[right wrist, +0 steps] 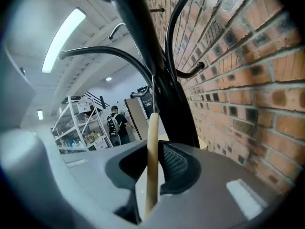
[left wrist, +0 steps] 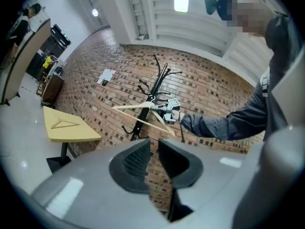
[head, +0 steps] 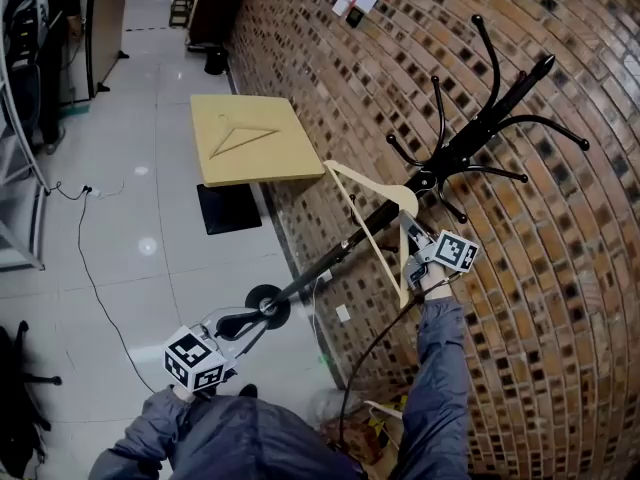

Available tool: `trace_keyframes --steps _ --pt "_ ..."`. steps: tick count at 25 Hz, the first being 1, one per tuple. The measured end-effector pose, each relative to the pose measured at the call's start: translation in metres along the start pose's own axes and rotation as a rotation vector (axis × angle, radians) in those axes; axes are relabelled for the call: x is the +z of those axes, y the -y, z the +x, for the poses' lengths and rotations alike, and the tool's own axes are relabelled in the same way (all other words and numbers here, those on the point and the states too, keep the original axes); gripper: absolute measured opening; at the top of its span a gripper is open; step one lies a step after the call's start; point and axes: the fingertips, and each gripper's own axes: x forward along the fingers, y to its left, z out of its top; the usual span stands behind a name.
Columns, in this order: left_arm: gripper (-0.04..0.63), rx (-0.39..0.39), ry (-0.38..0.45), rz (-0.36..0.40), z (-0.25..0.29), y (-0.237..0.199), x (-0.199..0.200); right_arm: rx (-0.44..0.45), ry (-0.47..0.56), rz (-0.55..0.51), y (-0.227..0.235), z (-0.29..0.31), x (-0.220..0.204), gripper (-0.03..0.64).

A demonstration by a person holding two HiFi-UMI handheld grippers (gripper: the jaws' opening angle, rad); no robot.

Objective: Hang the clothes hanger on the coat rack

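**Hanger raised to the rack, not yet hooked**

The right gripper (right wrist: 153, 152) is clamped on the lower corner of a pale wooden hanger (head: 370, 180); in the right gripper view the smooth wood stands upright between the ribbed black pads, pinched from both sides. The hanger is held in the air just beside the black coat rack (head: 470, 138), with its neck close to the lower ring of prongs; its thin metal hook is too small to follow, so whether it touches a prong cannot be told. The left gripper (left wrist: 153, 151) hangs low and well apart from the rack; its jaws stand a little apart with nothing between them, only brick showing through the gap.

Judged from this, the carrying is nearly done; what is left is to set the hook over a prong and let go; the hanger cannot be called hung while the gripper holds it.

The rack is a slim dark metal pole with curved prongs that end in small knobs; it stands on a round base at the foot of a rough brick wall (head: 560, 268). The hanger is a plain open triangle of light, rounded wood. A square table (head: 275, 163) with a matt yellow top stands against the same wall, and a second hanger (head: 240, 136) of like colour lies flat near the middle of it. The floor (head: 130, 218) is glossy pale tile.
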Motion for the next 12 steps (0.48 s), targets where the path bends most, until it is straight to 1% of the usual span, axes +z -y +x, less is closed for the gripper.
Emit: trace_keyframes --steps 2,4,5,6,7,8,10,12 --pt "0.049 0.003 -0.01 -0.001 -0.001 0.001 -0.003 0.0 0.02 -0.028 0.002 0.0 0.0 0.064" --pt "0.049 0.0 -0.018 -0.002 0.001 0.004 -0.005 -0.018 0.041 -0.05 0.004 0.0 0.004 0.071" --pt "0.049 -0.002 -0.02 -0.002 0.003 0.006 -0.005 -0.035 0.059 -0.064 0.007 -0.001 0.008 0.09" --pt "0.049 -0.005 -0.021 -0.001 0.005 0.008 -0.006 -0.056 0.081 -0.077 0.01 -0.005 0.013 0.136" --pt "0.049 -0.008 -0.023 0.001 0.007 0.01 -0.006 -0.081 0.106 -0.088 0.014 -0.01 0.018 0.18" --pt "0.049 -0.012 -0.026 0.006 0.009 0.012 -0.006 -0.111 0.132 -0.099 0.019 -0.017 0.022 0.192" --pt "0.049 -0.016 -0.034 0.014 0.013 0.014 -0.005 -0.179 0.177 -0.128 0.027 -0.037 0.027 0.195" --pt "0.049 -0.017 -0.039 0.021 0.016 0.016 -0.005 -0.254 0.213 -0.182 0.029 -0.06 0.027 0.194"
